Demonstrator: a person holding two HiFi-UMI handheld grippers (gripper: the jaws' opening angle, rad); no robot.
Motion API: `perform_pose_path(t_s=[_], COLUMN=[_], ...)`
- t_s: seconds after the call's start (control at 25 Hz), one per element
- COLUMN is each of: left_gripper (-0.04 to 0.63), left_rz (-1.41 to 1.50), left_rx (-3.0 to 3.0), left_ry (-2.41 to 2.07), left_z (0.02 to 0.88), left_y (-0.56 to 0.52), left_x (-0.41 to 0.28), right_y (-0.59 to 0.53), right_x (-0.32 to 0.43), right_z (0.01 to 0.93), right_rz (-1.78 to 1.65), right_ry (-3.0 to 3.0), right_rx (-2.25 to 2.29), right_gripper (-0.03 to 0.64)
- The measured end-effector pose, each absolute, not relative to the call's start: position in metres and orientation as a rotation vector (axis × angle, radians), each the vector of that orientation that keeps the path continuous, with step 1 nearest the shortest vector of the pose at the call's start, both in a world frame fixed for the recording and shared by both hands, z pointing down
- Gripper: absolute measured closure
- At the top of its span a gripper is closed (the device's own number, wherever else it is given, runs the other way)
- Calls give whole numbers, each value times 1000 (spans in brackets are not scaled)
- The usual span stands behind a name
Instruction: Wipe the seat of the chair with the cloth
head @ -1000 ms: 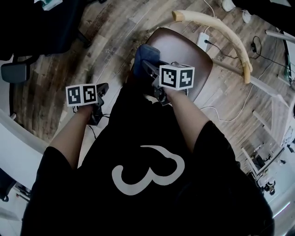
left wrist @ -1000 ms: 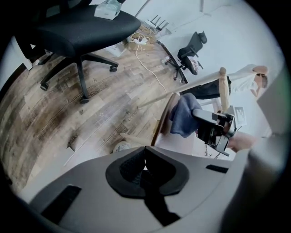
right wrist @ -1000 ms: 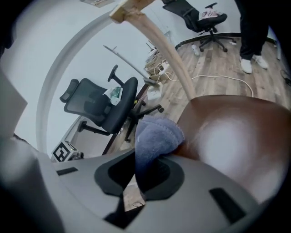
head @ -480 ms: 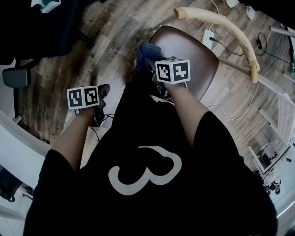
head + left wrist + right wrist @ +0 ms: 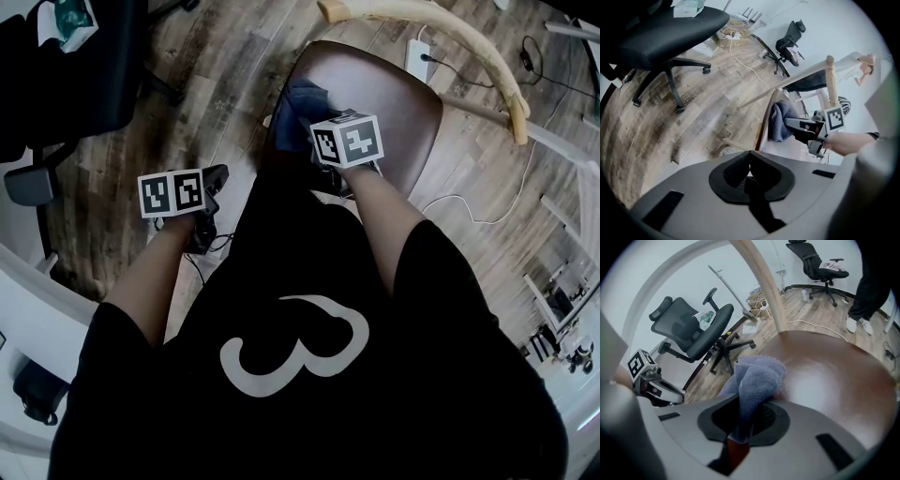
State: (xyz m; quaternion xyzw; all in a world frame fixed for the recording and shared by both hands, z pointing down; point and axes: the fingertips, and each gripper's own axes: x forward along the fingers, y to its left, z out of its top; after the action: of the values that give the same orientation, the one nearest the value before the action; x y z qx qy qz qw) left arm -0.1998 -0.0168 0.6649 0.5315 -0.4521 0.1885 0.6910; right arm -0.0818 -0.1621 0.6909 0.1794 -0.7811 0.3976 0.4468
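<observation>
The right gripper (image 5: 743, 425) squeezes the blue cloth (image 5: 757, 373), which rests on the left edge of the brown seat (image 5: 825, 376). Most of the seat lies to the right of the cloth. The left gripper (image 5: 749, 180) is closed on nothing, off the seat's left side, farther away.

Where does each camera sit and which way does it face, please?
Head view: on the head, looking down at the chair seat; chest and forearms show.
Left gripper view: on the left tool, facing the seat's edge; jaws shut.
Right gripper view: on the right tool, facing the seat; jaws grip the cloth.
All share the cloth.
</observation>
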Motion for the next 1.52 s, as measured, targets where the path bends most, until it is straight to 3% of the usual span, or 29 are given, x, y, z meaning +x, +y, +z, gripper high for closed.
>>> perform_pose_path(t_s=[1.52], left_gripper=[581], left_rz=[726], left_rx=[1388], left_ry=[-758], left_z=[670], left_y=[-97], left_x=[-117], right_y=[-152], right_x=[215], right_z=[699], right_rz=[1076], right_ry=[-1606], right_rx=[956], right_gripper=[563])
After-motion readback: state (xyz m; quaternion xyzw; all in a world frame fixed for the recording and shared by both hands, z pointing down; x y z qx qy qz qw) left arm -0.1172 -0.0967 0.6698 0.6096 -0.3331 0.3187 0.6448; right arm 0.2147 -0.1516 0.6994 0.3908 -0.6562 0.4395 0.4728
